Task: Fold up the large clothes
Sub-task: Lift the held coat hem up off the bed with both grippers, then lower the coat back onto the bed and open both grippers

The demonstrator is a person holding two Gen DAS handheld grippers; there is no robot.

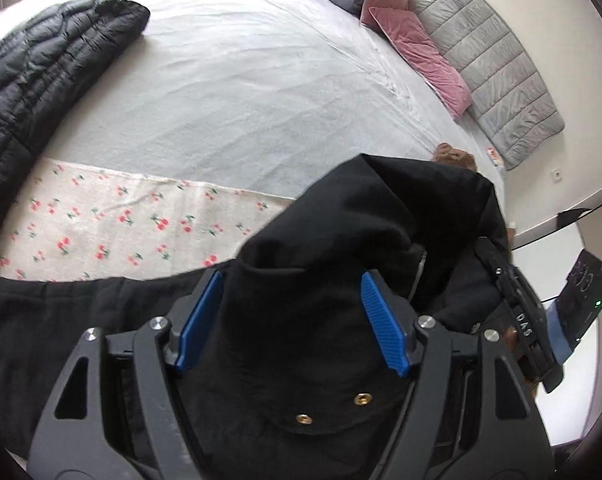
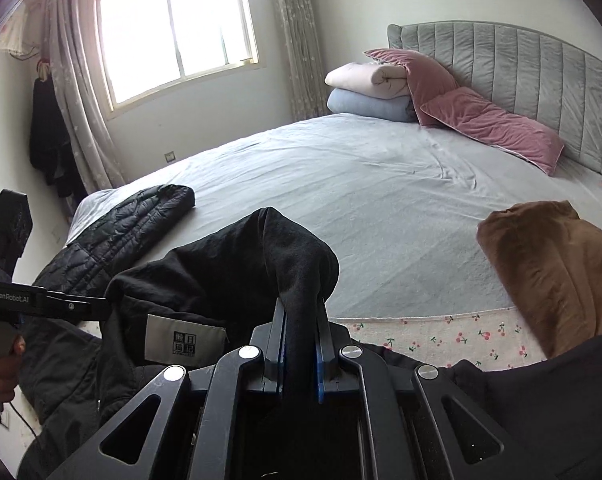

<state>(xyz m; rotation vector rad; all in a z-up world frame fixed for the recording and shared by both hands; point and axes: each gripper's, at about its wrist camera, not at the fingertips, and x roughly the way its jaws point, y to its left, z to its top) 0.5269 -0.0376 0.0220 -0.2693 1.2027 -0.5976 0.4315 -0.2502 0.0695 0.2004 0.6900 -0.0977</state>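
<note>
On black jacket (image 2: pixel 221 272) | white label (image 2: pixel 185 339), Chinese characters | "GenRobot.AI" on left gripper (image 2: pixel 41 300)

Black jacket (image 2: pixel 221 280) lower part cut off by frame; label (image 2: pixel 185 339) text prob. unreadable.

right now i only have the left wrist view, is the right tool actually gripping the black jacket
Observer: Yes, the right tool is shut on a bunched fold of the black jacket.
Operator: any label showing
Observer: A white sewn label faces the camera, just left of that tool.
Operator: what's the brown thing past the jacket
Observer: A brown garment, heaped on the bed to the tool's right.
</note>
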